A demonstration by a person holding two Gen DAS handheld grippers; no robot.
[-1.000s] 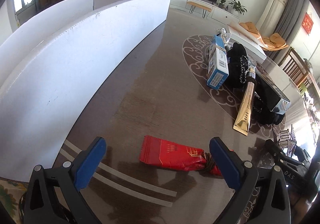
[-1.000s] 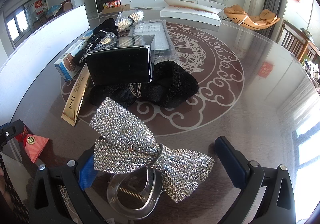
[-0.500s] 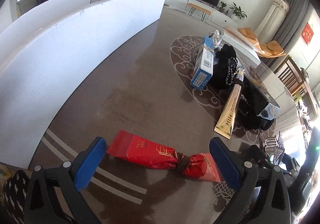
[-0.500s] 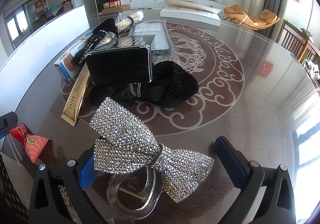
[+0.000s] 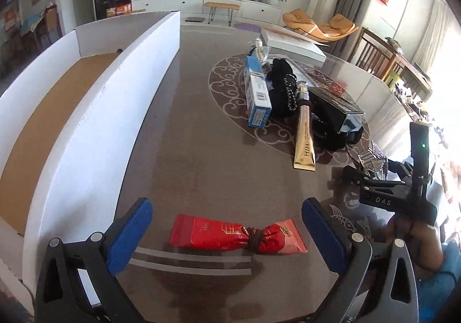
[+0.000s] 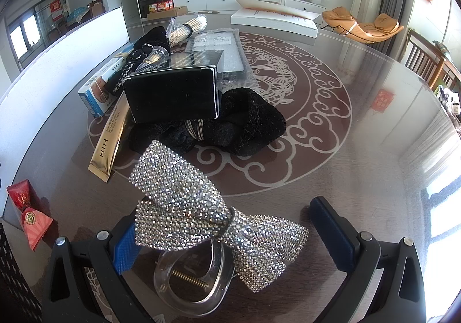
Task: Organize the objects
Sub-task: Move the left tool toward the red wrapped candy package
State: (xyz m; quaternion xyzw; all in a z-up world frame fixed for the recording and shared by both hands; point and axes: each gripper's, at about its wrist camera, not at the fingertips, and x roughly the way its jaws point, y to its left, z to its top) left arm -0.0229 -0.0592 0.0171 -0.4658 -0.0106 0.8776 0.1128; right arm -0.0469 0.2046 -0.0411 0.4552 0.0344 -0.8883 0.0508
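Observation:
A red foil packet (image 5: 236,233) tied with a brown cord lies flat on the dark table between the fingers of my left gripper (image 5: 226,209), which is open and not touching it. The same red packet (image 6: 26,213) shows at the left edge of the right wrist view. A rhinestone bow hair clip (image 6: 201,207) with a clear claw lies between the fingers of my right gripper (image 6: 224,225), also open; the bow hides the left fingertip. The right gripper (image 5: 389,193) shows at the right of the left wrist view.
A long white box (image 5: 115,92) with a brown cardboard floor runs along the left. Piled on the table's round pattern are a blue carton (image 5: 258,95), a gold tube (image 5: 304,138), a black box (image 6: 173,95), a black scrunchie (image 6: 245,127) and a toothpick bundle (image 6: 187,27). A flat white box (image 6: 273,20) lies behind.
My left gripper has risen and turned, so the white box's inside now shows; the red packet stays between its fingers. It has left the right wrist view. The right gripper has not moved.

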